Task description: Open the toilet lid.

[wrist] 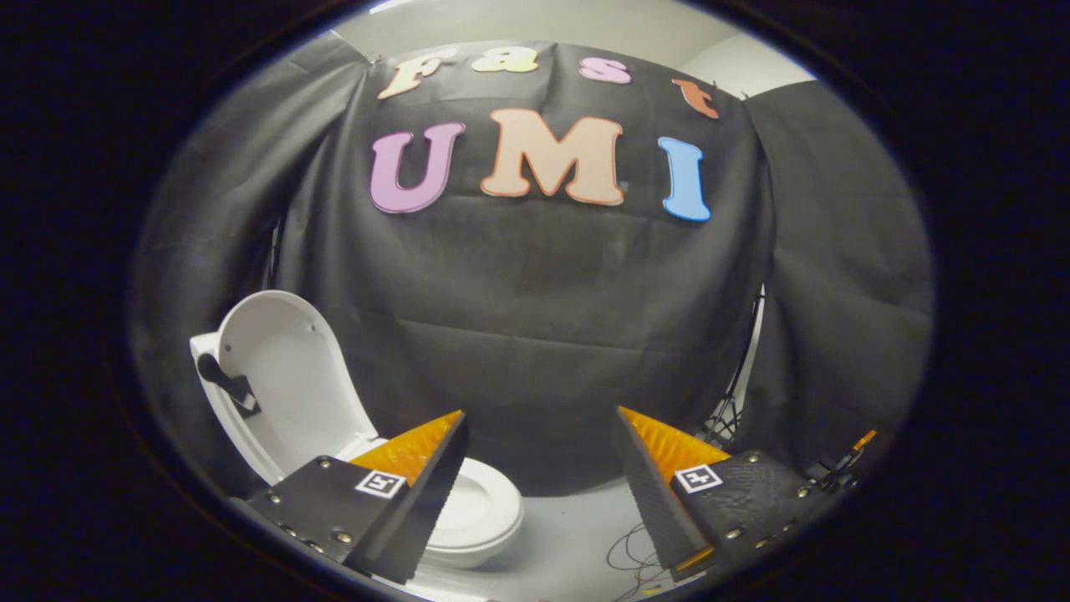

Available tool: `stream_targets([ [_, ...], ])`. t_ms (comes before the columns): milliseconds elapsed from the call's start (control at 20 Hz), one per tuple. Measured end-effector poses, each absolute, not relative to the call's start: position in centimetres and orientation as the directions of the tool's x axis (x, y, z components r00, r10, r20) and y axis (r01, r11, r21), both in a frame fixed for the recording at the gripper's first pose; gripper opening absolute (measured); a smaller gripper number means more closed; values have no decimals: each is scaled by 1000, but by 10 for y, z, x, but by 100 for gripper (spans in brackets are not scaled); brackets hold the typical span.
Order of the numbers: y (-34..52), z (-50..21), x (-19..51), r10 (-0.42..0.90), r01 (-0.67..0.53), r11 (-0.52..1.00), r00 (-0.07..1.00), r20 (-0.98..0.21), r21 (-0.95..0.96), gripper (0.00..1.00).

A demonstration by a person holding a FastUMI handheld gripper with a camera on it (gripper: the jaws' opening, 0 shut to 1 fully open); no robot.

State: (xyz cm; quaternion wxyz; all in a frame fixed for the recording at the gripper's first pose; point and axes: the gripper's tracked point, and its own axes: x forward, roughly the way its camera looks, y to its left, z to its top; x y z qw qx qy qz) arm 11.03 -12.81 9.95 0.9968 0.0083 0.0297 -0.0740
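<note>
Looking along the gripper (539, 456) from its own camera, the two fingers (418, 493) sit spread wide apart in the lower middle of the frame with nothing between them, just bare floor and black cloth showing through the gap. So they've got hold of nothing at all.

The toilet (481, 518) is down in the lower left of the frame. Its lid (288, 376) is already standing up, tipped back a bit toward the black cloth wall (543, 334), so you see its pale inner face. It rises up and to the left of the left finger, clear of it, not touching. There's a small dark fitting (227, 386) stuck on the lid's left edge; can't really tell what it is.

The white seat and bowl lie low, partly hidden behind the left finger, with the rounded front of the rim poking out just to the right of that finger's tip side, so a slice of the bowl sits in the left part of the gap. The right finger is well away from the toilet.

Floor (577, 535) is light grey. A few thin cables (631, 560) trail across it near the right finger, and something like tripod legs (723, 422) shows against the cloth just beyond that finger, right of centre.
</note>
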Motion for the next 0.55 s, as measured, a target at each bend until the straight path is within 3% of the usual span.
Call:
stream_targets([
  [200, -180, 61, 102, -167, 168, 986, 980, -111, 2, 100],
  [550, -227, 42, 90, -205, 212, 974, 975, -83, 85, 100],
])
